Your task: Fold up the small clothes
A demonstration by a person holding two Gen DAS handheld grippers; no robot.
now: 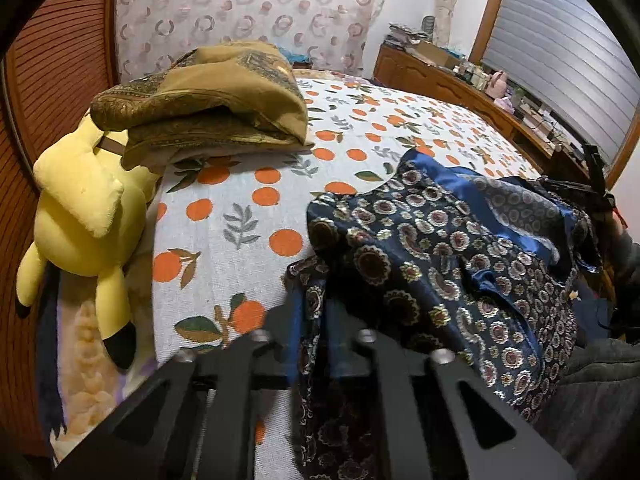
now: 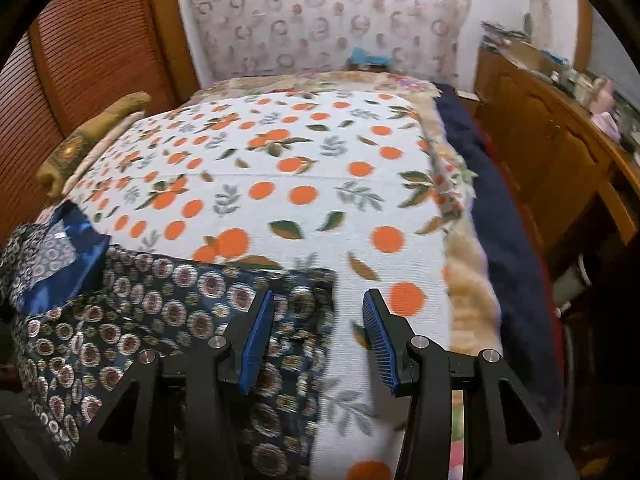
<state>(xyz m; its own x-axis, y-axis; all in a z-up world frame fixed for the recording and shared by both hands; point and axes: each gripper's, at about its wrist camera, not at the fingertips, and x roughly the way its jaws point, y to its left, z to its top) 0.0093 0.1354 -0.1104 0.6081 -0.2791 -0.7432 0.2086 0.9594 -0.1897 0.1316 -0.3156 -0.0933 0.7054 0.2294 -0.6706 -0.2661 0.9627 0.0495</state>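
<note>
A dark blue garment (image 1: 440,248) with round paisley medallions and a shiny blue lining lies crumpled on the orange-print bedspread (image 1: 240,208). My left gripper (image 1: 316,320) is shut on a fold of it; the cloth drapes over the fingertips and hides them. In the right wrist view the same garment (image 2: 160,300) spreads flatter at the lower left. My right gripper (image 2: 319,296) stands open just above its right edge. The left blue pad (image 2: 260,336) is over the cloth, and the other is over the bare bedspread (image 2: 300,160).
A yellow plush toy (image 1: 84,216) lies at the bed's left edge beside a folded brown patterned cloth (image 1: 208,100). That folded brown cloth (image 2: 80,148) also shows in the right wrist view. A slatted wooden door (image 1: 52,60) lines the left. A cluttered wooden cabinet (image 2: 540,140) stands along the right.
</note>
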